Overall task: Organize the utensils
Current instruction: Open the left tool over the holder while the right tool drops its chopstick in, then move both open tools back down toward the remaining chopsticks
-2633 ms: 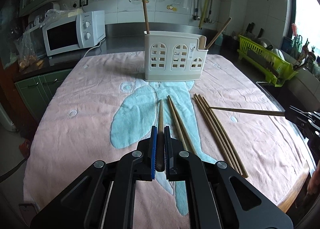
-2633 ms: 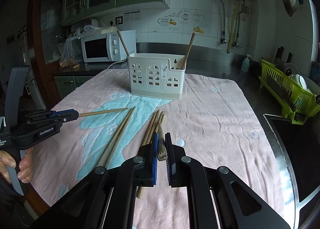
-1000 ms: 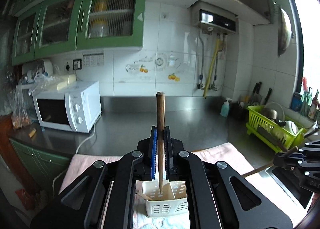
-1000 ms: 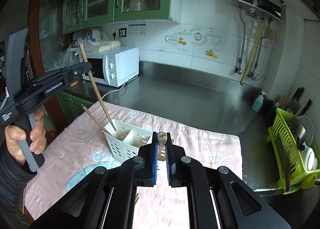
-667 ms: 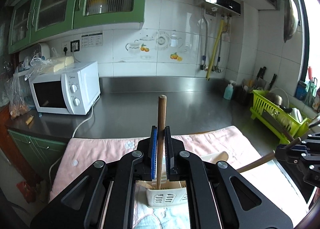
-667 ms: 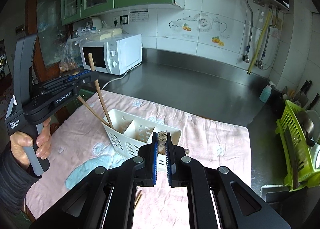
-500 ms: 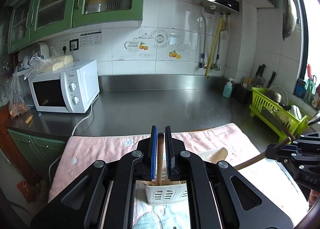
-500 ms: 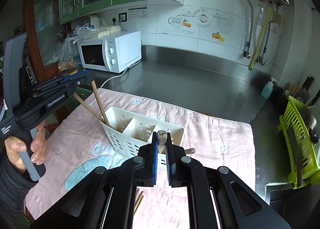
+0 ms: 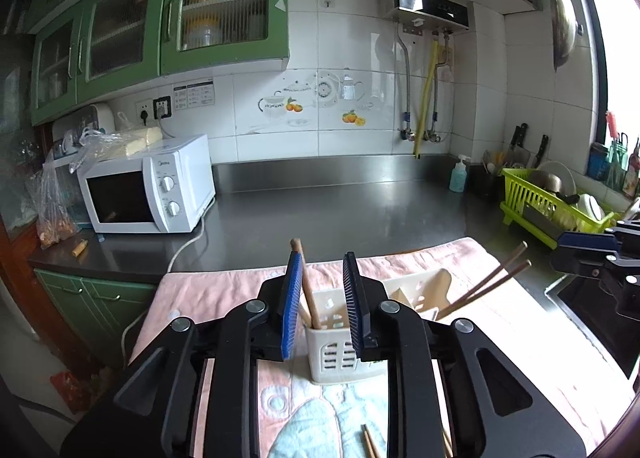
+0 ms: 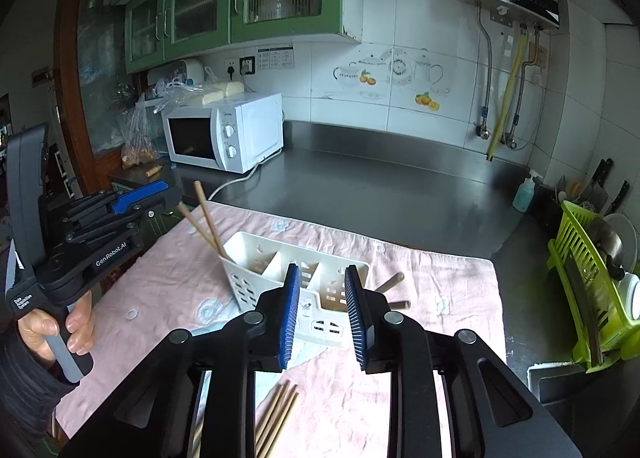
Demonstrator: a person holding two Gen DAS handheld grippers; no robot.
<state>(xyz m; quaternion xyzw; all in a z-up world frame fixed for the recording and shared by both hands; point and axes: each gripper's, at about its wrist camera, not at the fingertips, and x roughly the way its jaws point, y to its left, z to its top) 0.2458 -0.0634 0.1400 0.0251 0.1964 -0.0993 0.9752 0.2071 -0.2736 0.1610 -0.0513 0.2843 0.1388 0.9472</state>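
A white slotted utensil holder stands on the pink cloth. My left gripper is open above its left end, where two chopsticks stand in the end compartment. My right gripper is open above the holder's right end; two chopsticks lean out of that end. Neither gripper holds anything. Loose chopsticks lie on the cloth in front of the holder.
The pink cloth covers the table. A white microwave sits back left on the steel counter. A green dish rack stands at the right, with a soap bottle near it.
Both grippers have opened. The chopstick each one held has dropped into the holder, left one in the left end, right one in the right end.
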